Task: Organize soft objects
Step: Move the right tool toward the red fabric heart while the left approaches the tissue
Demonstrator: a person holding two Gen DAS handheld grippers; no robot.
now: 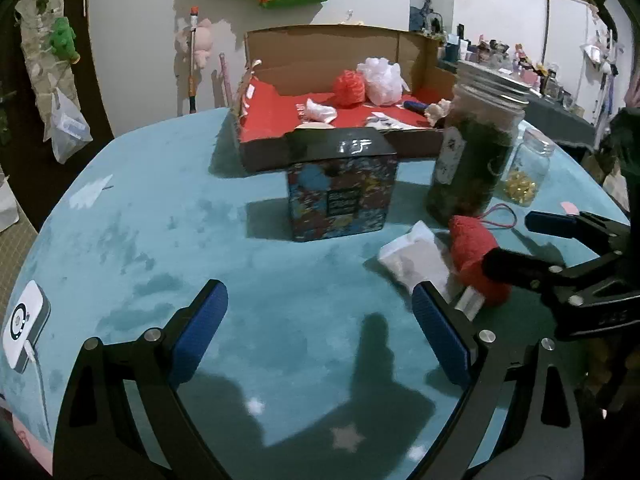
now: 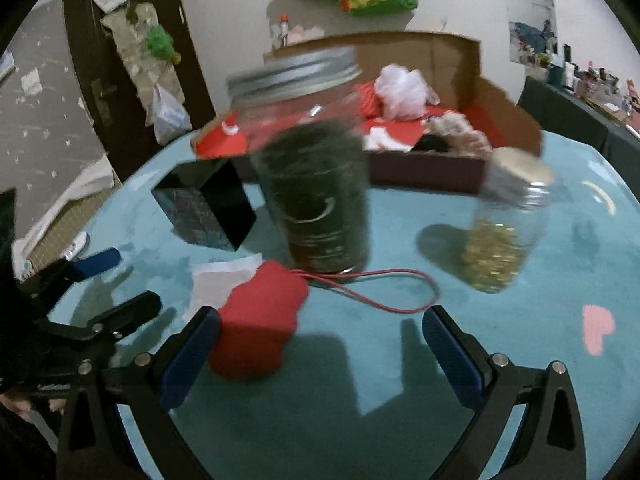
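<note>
A red knitted soft piece (image 2: 258,320) with a red cord loop (image 2: 384,292) lies on the teal table next to a white tissue pack (image 1: 416,260). It also shows in the left wrist view (image 1: 476,256). My right gripper (image 2: 320,352) is open, its left finger beside the red piece. My left gripper (image 1: 320,332) is open and empty over bare table. A cardboard box (image 1: 344,52) with a red lining holds a red pom (image 1: 350,88), a white mesh puff (image 1: 382,78) and other soft bits.
A tall jar with dark contents (image 2: 320,184) and a small jar with gold bits (image 2: 500,240) stand behind the red piece. A patterned tin box (image 1: 340,188) stands mid-table. A white device (image 1: 24,324) lies at the left edge.
</note>
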